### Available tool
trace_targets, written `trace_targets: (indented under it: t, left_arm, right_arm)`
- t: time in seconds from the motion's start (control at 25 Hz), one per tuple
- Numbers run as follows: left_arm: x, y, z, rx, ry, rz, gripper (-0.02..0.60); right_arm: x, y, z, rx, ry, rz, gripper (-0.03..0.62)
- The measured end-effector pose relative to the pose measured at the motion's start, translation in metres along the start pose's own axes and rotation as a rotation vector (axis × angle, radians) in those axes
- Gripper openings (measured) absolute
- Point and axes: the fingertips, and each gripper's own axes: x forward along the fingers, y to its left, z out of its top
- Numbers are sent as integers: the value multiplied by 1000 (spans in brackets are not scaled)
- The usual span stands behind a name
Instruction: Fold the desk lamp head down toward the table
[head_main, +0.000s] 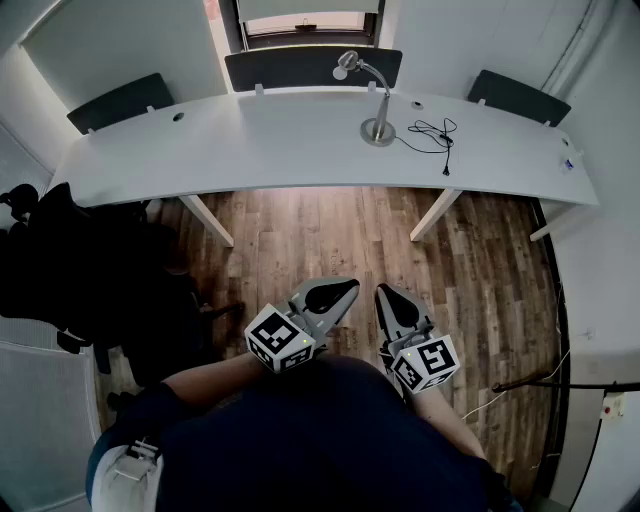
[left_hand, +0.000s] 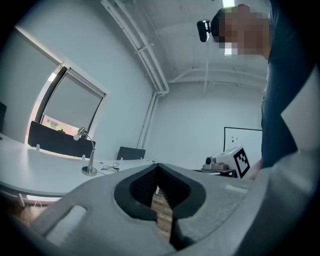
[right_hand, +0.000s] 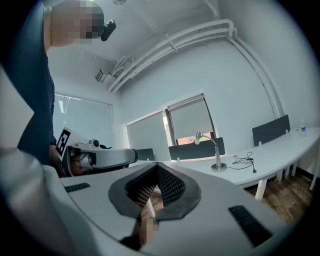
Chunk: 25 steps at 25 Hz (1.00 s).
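Note:
A silver desk lamp (head_main: 378, 128) stands upright on the long white table (head_main: 250, 140), its curved neck carrying the head (head_main: 346, 66) high toward the window. It also shows far off as the lamp (left_hand: 89, 156) in the left gripper view and the lamp (right_hand: 216, 154) in the right gripper view. My left gripper (head_main: 350, 285) and right gripper (head_main: 382, 291) are held close to my body over the wooden floor, well short of the table. Both the left gripper (left_hand: 158, 166) and the right gripper (right_hand: 157, 164) are shut with nothing between their pads.
A black cable (head_main: 432, 133) lies on the table right of the lamp base. Dark chair backs (head_main: 312, 68) (head_main: 120, 100) (head_main: 518, 96) line the table's far side. A black office chair (head_main: 60, 250) stands at my left. White table legs (head_main: 208, 220) (head_main: 436, 212) slant to the floor.

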Motion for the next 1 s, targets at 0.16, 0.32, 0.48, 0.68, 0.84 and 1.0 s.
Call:
trace_targets:
  t: [0.16, 0.32, 0.48, 0.68, 0.84, 1.0]
  left_arm:
    - [-1, -1, 2, 2, -8, 3, 6]
    - [-1, -2, 3, 6, -9, 1, 6]
    - [2, -2, 1, 7, -9, 4, 6]
    - [11, -5, 1, 2, -8, 15, 6]
    - [29, -10, -1, 7, 1, 28, 6]
    - [47, -18, -7, 10, 4, 63, 6]
  right_arm:
    - [0, 3, -1, -5, 2, 10, 9]
    - [0, 2, -1, -7, 2, 12, 9]
    - [-1, 1, -3, -3, 1, 15, 9]
    - [-5, -6, -3, 8, -1, 30, 9]
    - [-12, -21, -3, 17, 3, 47, 9]
    - [-22, -40, -7, 34, 6, 64, 9]
